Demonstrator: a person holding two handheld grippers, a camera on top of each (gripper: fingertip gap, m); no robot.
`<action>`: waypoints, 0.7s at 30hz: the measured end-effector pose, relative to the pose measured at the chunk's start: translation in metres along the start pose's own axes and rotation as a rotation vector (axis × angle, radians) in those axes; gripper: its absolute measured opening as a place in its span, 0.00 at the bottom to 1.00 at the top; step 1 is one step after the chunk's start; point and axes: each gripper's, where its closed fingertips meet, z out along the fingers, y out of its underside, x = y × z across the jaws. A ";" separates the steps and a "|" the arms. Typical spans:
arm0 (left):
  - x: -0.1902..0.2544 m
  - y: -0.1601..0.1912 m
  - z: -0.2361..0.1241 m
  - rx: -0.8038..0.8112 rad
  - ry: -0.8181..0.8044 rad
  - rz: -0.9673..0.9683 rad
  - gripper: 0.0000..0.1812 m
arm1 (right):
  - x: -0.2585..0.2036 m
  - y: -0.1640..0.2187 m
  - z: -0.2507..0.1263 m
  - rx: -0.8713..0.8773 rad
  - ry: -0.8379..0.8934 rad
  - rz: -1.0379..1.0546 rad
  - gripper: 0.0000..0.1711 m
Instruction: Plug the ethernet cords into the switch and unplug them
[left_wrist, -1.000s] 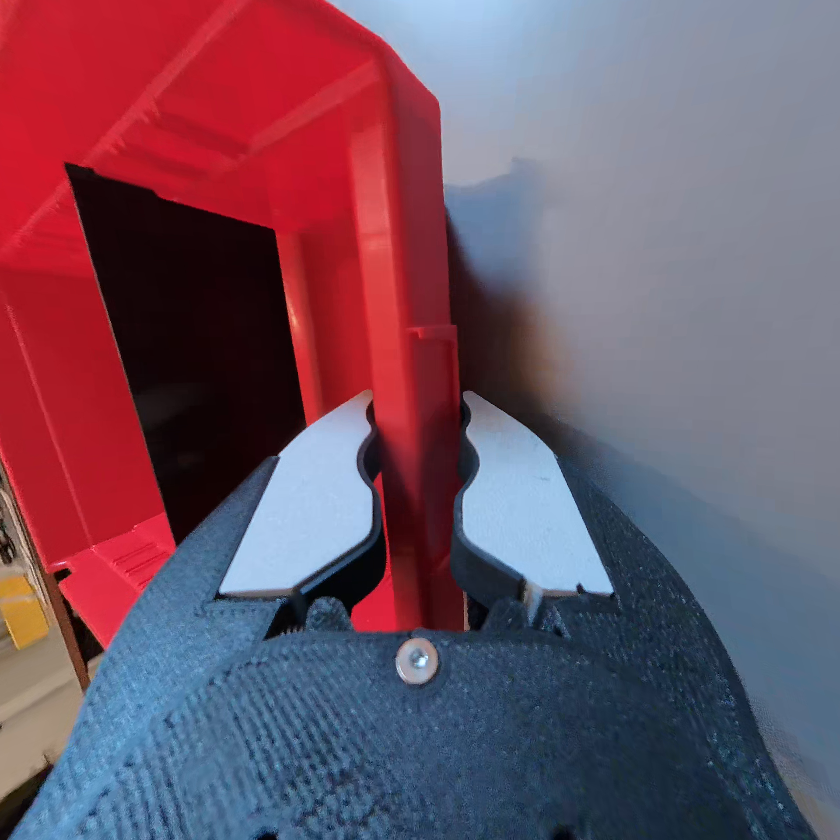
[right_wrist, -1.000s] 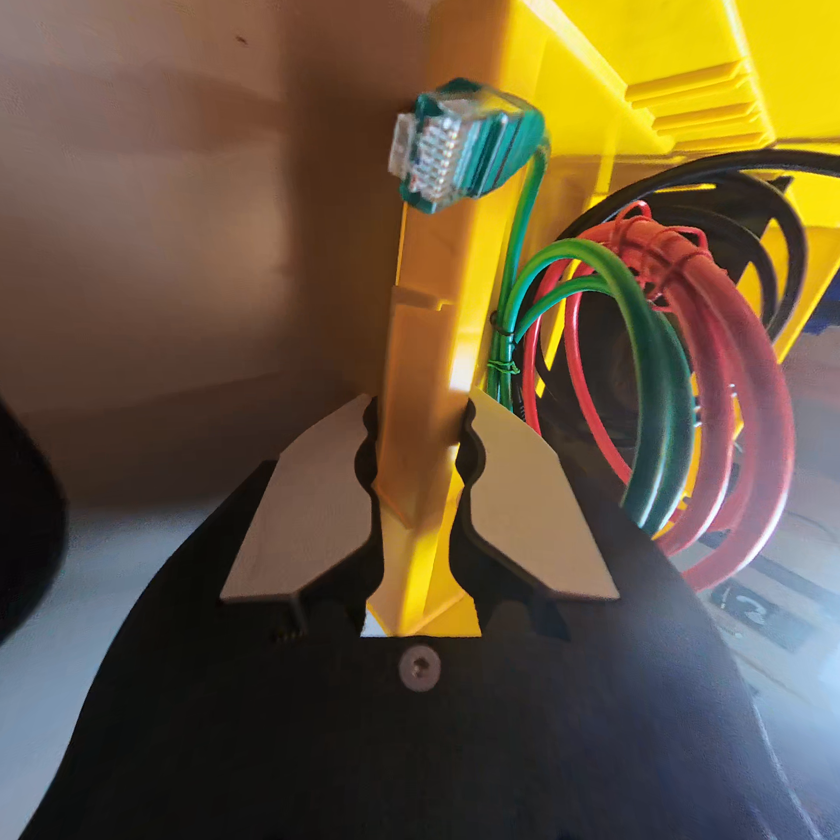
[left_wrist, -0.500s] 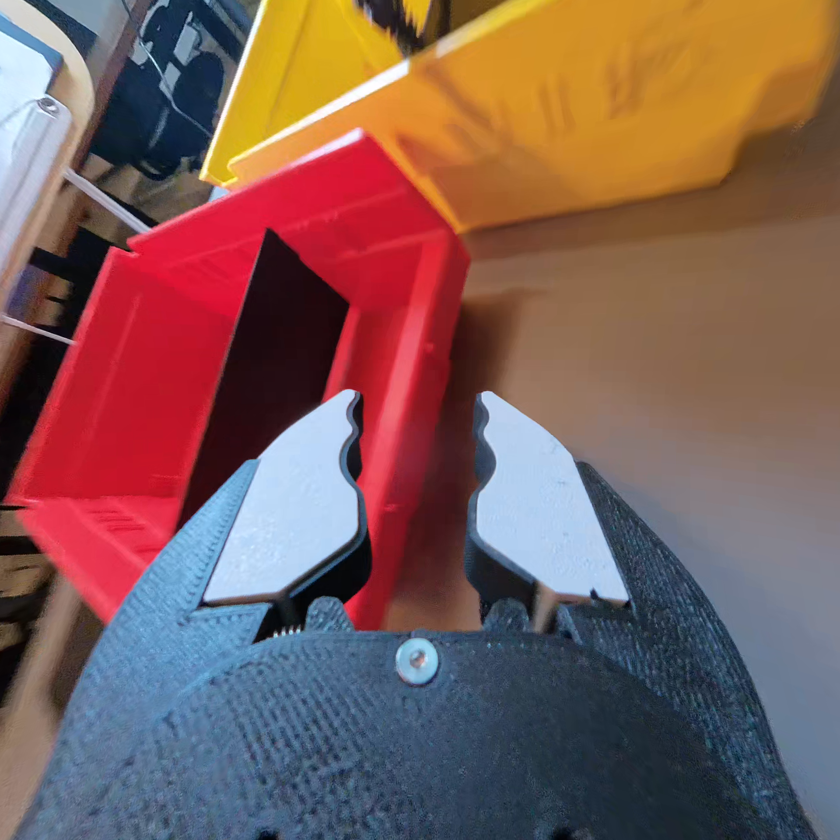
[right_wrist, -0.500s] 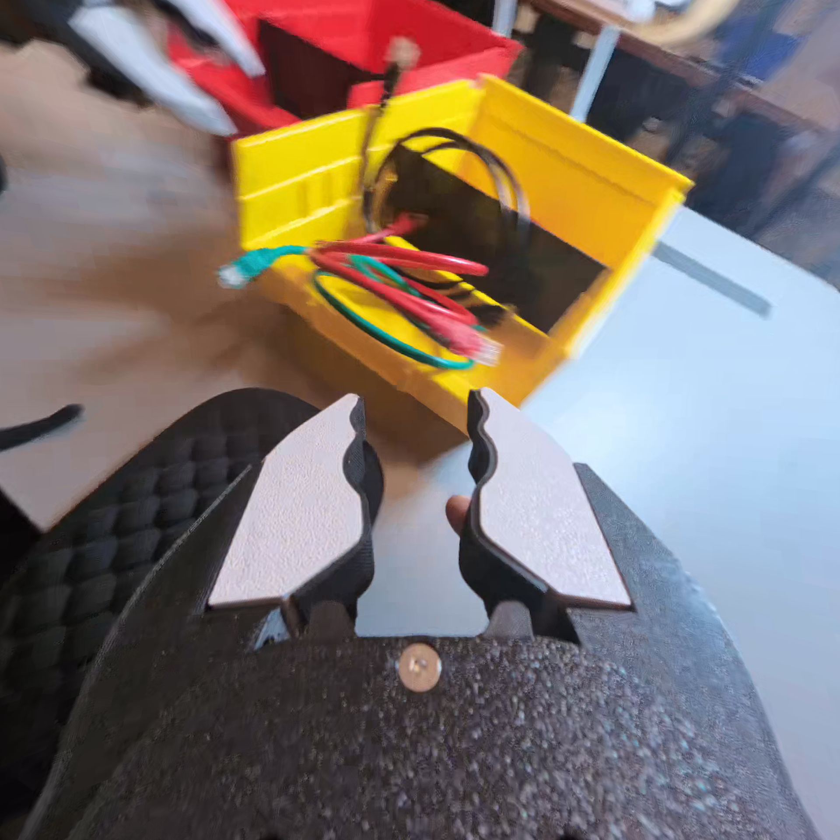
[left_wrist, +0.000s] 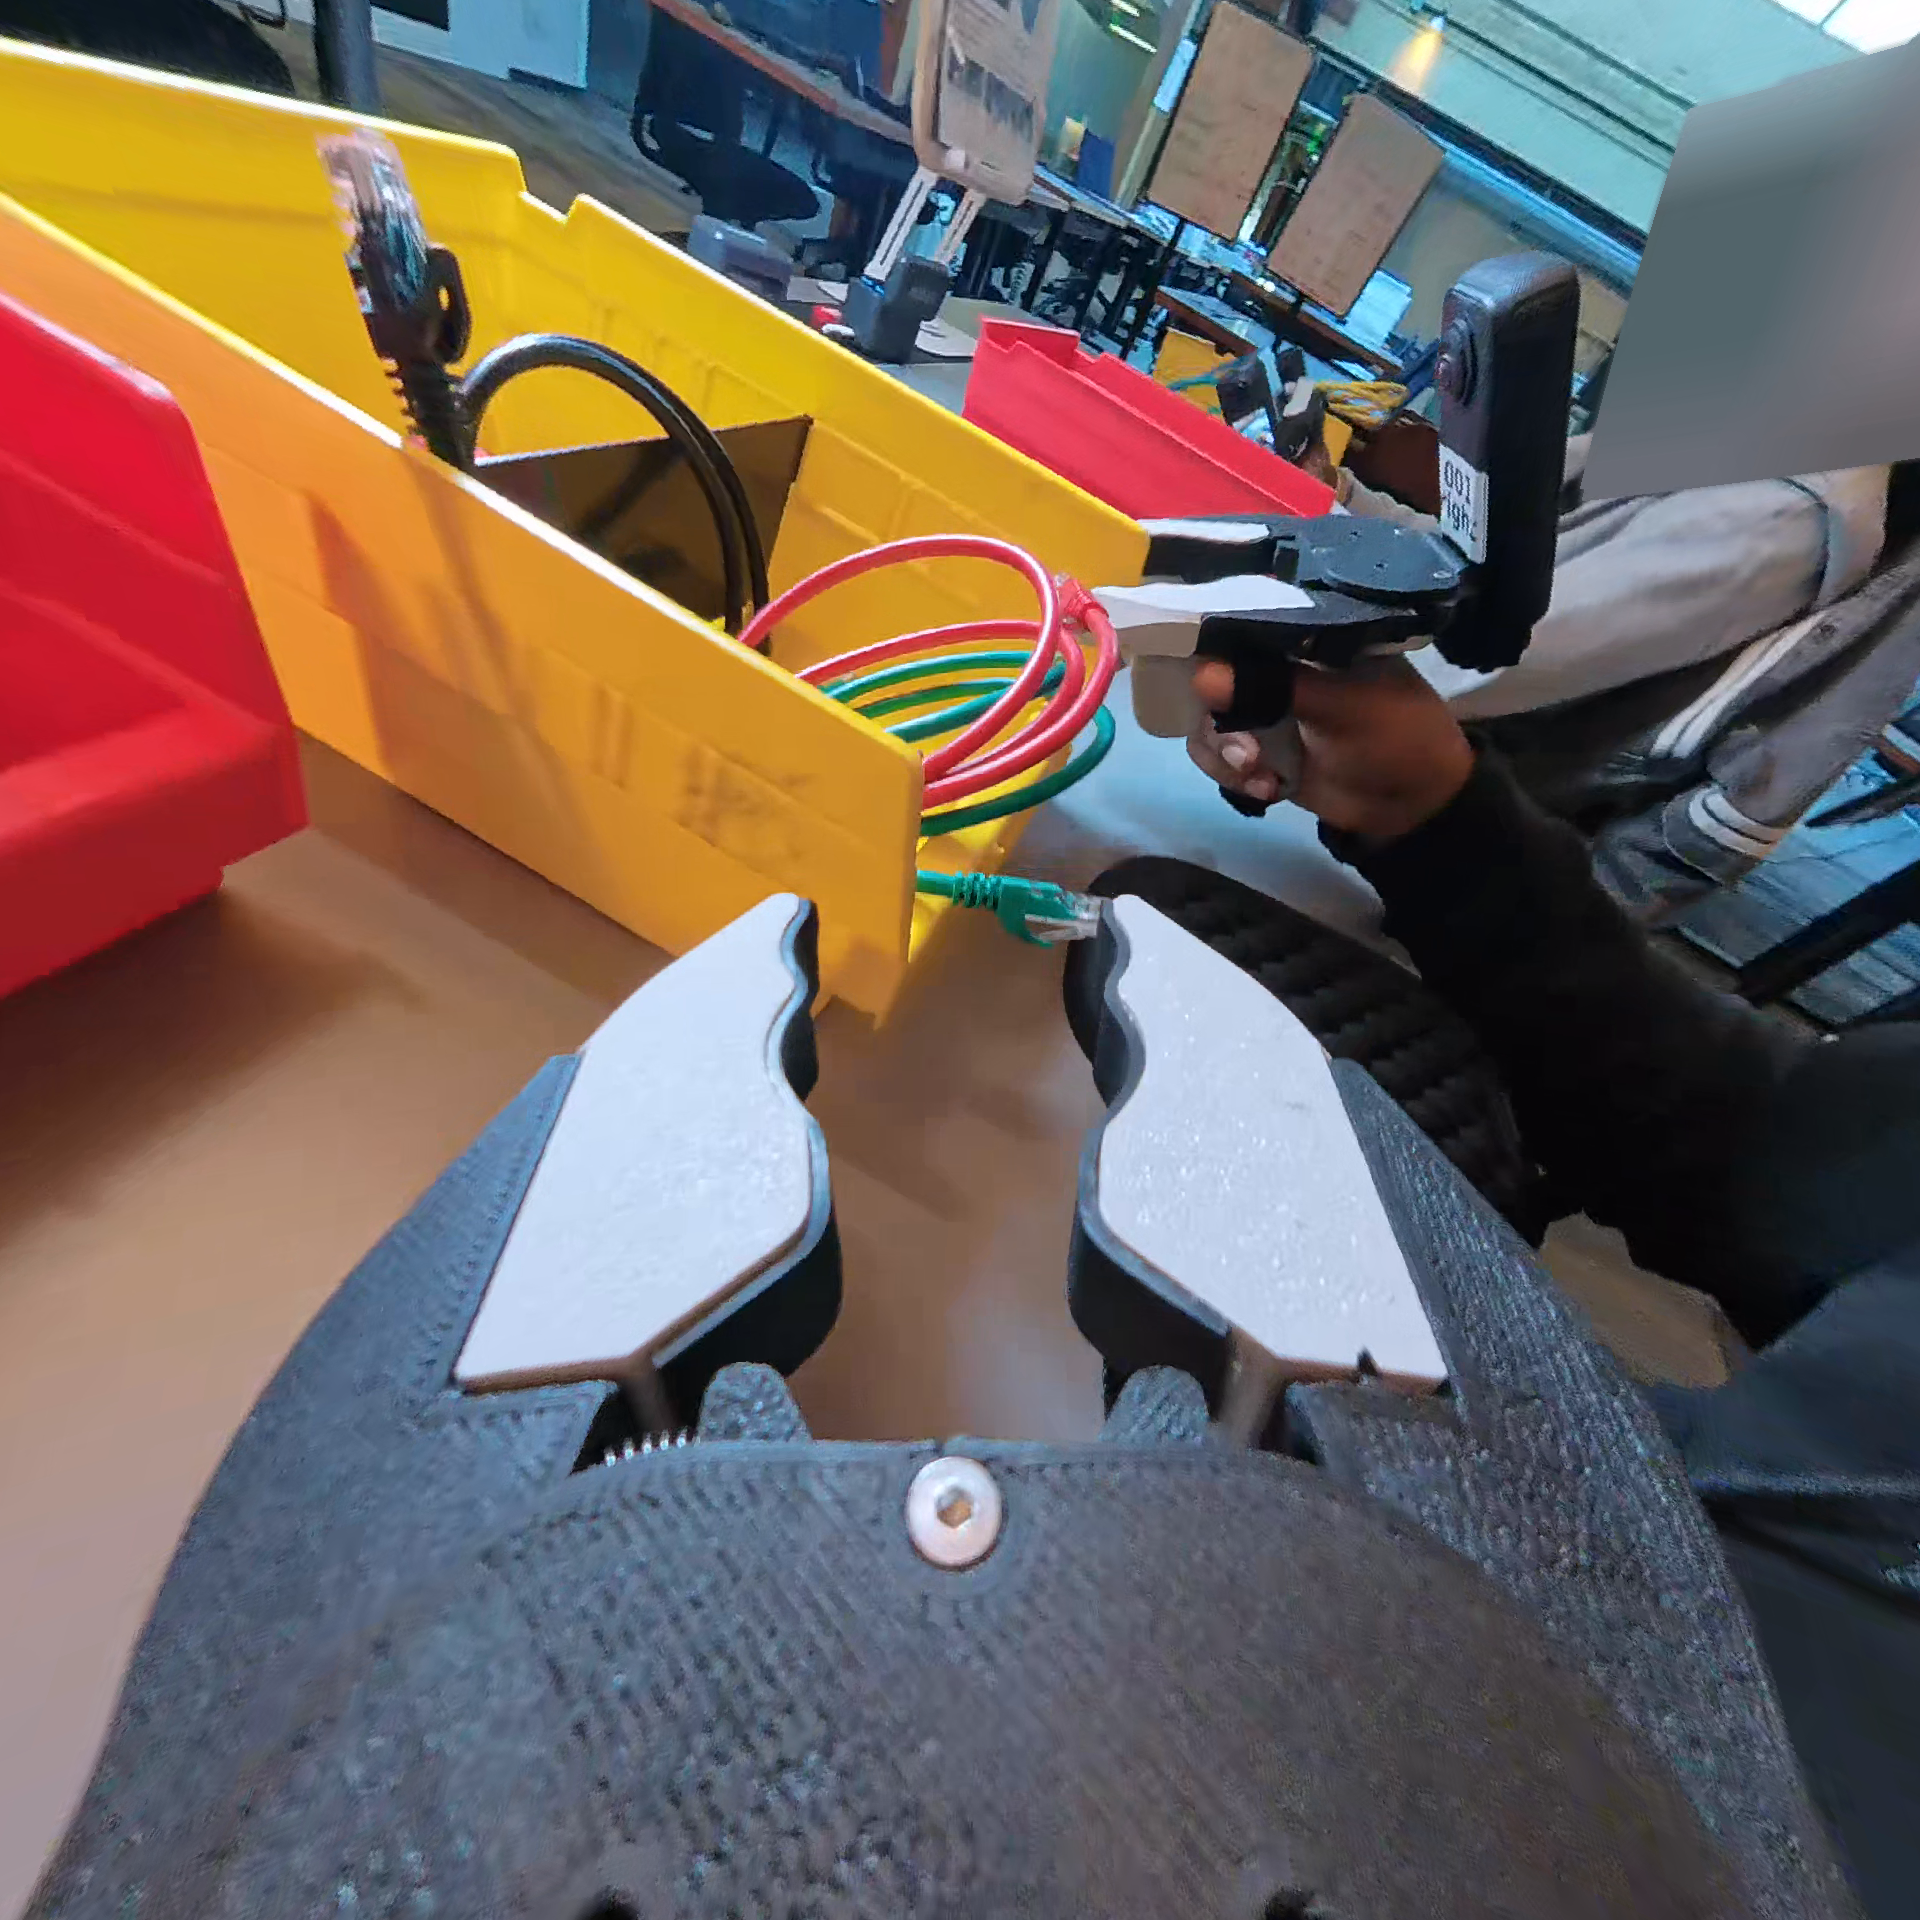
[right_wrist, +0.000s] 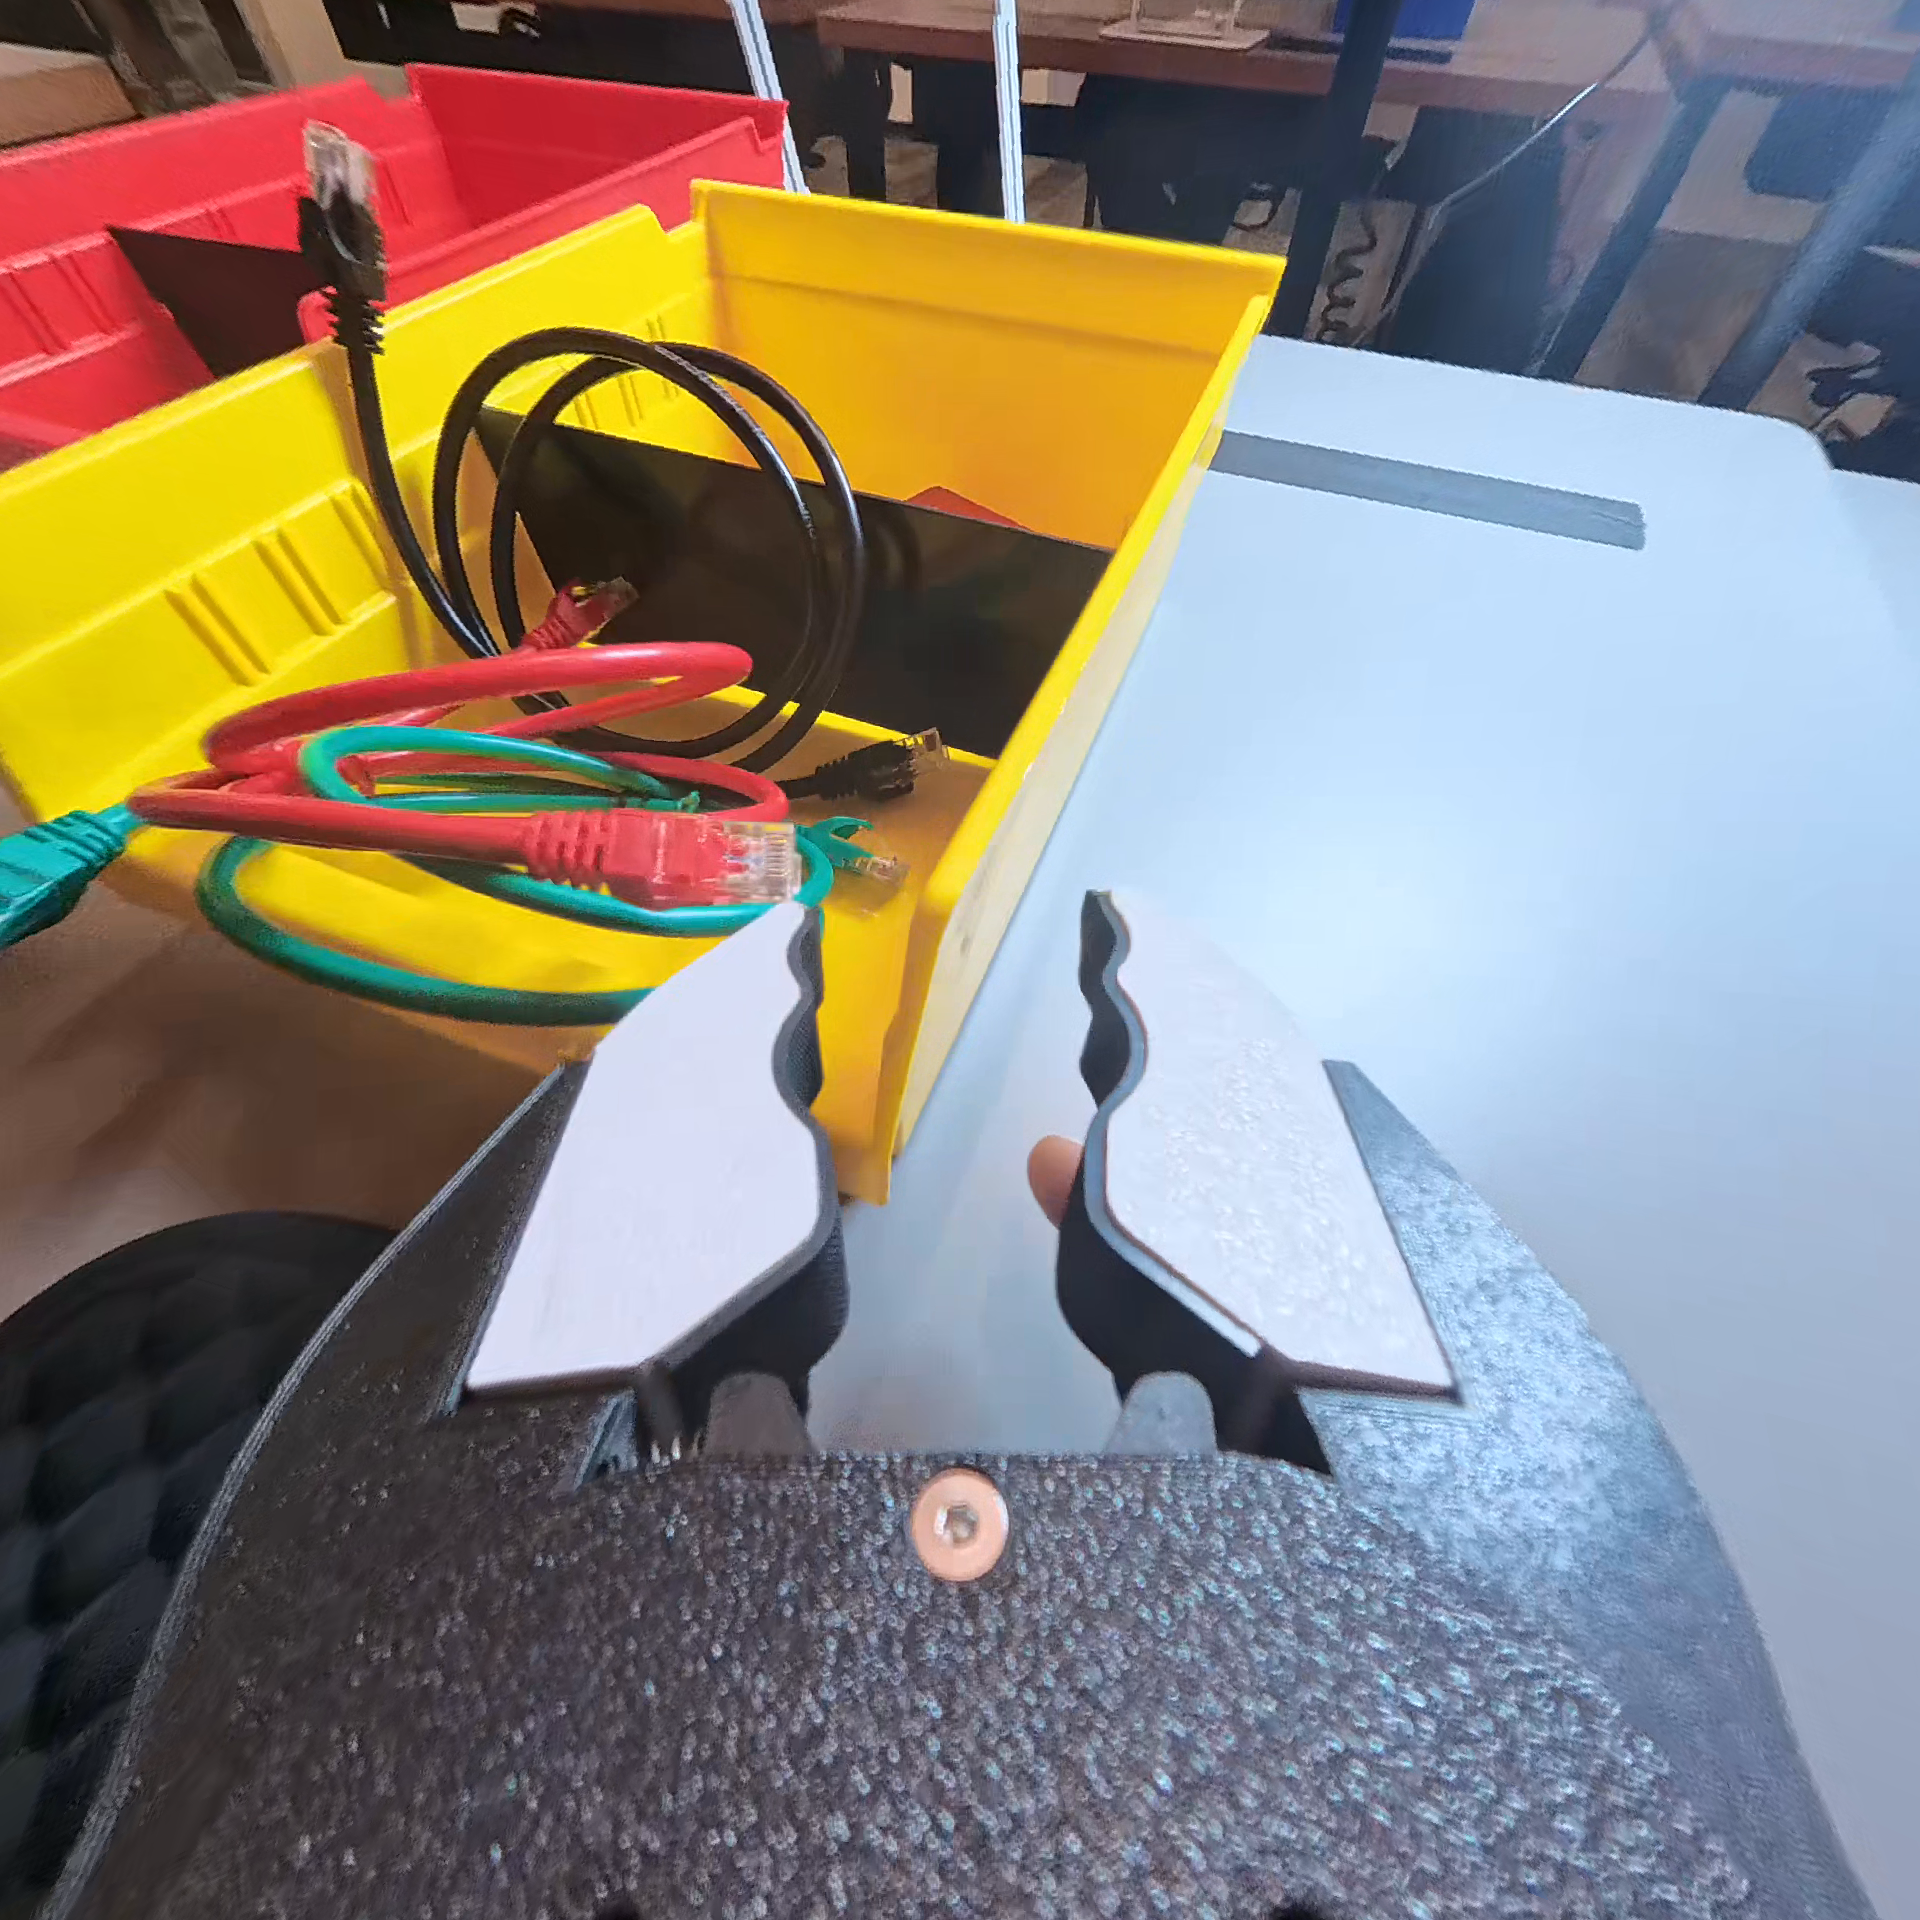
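Note:
Red (right_wrist: 478, 686), green (right_wrist: 416, 982) and black (right_wrist: 675, 468) ethernet cords lie coiled in a yellow bin (right_wrist: 987, 312). A red plug (right_wrist: 707, 852) juts over the bin's low front edge, just left of and beyond my right gripper (right_wrist: 945, 914), which is open and empty. A black plug (left_wrist: 384, 229) sticks up over the bin wall. A green plug (left_wrist: 1029, 904) hangs out near my left gripper (left_wrist: 945, 925), which is open and empty above the brown surface. The right gripper (left_wrist: 1132, 571) also shows by the red coil (left_wrist: 935, 665). No switch is in view.
A red bin (left_wrist: 104, 623) stands left of the yellow bin (left_wrist: 623, 675); it also shows behind it (right_wrist: 571, 135). Another red bin (left_wrist: 1091, 416) is farther back. A grey table top (right_wrist: 1455, 831) lies to the right. A person's hand (left_wrist: 1340, 748) holds the right gripper. The left gripper's tips are roughly 20 cm from the right gripper's. Measured from the fingertips, the green plug (left_wrist: 1029, 904) is 4 cm or so from the left gripper and 15 cm from the right.
My left gripper let go of the red bin's wall and my right gripper let go of the yellow bin's wall. Both opened and pulled back from the bins.

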 end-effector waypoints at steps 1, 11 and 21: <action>0.000 -0.002 0.004 0.009 -0.017 0.009 0.28 | 0.000 0.001 0.004 -0.008 -0.003 0.003 0.26; -0.033 -0.019 0.040 0.047 -0.303 0.203 0.26 | -0.005 -0.003 0.014 -0.005 0.041 -0.018 0.20; -0.067 -0.040 0.040 0.103 -0.417 0.264 0.11 | -0.011 -0.017 -0.006 0.091 0.204 -0.110 0.08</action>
